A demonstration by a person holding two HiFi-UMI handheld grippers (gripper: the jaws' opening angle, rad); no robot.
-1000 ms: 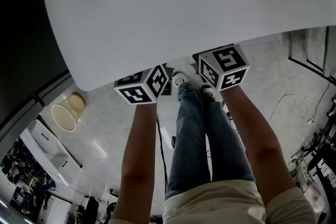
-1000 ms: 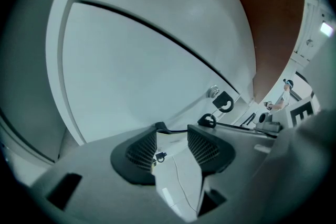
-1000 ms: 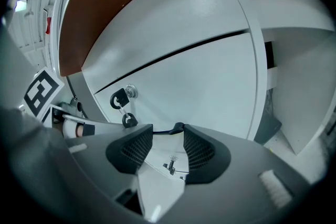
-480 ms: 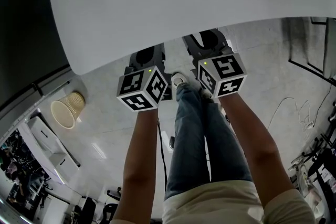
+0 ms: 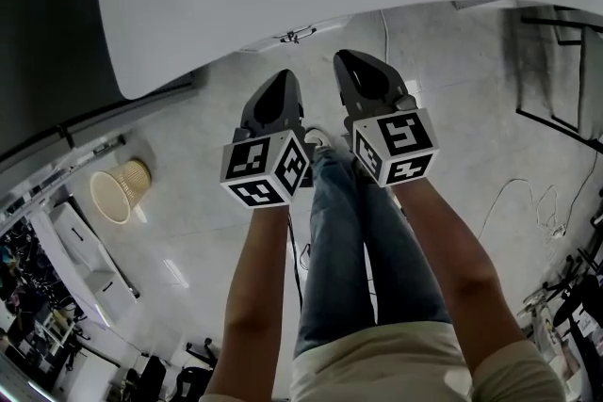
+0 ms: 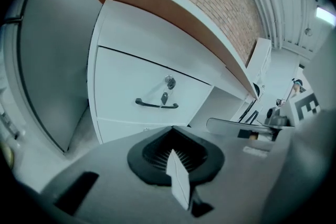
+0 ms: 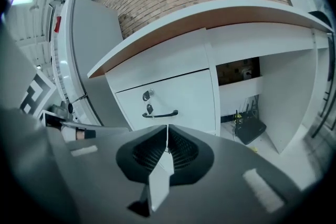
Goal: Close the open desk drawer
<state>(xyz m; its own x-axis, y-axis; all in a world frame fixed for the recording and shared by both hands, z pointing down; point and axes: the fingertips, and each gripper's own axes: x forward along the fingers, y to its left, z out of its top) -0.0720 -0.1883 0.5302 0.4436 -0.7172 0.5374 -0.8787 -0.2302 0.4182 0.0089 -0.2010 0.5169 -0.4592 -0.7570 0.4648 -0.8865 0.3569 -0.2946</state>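
The white desk point(image 6: 173, 5) has one drawer point(image 6: 131, 89) whose front sits flush with the cabinet. It carries a dark handle point(image 6: 156, 105) and a lock with a key point(image 6: 169, 81). The right gripper view shows the same drawer point(image 7: 181, 94) and handle point(image 7: 160, 114). Both grippers hang in the air in front of the desk, apart from the drawer. My left gripper point(image 6: 172, 150) point(image 5: 281, 80) has just been closing and is shut with nothing between its jaws. My right gripper point(image 7: 167, 136) point(image 5: 347, 61) has likewise just closed on nothing.
The person's legs point(image 5: 353, 231) stand below the grippers. A wicker basket point(image 5: 121, 191) sits on the floor at the left. A black box with cables point(image 7: 251, 128) lies in the desk's knee space. A tall grey cabinet point(image 7: 89, 50) flanks the desk; cables point(image 5: 532, 193) trail at the right.
Both grippers have drawn back from under the desk top toward the person and now show in full. The desk edge has receded up the head view.
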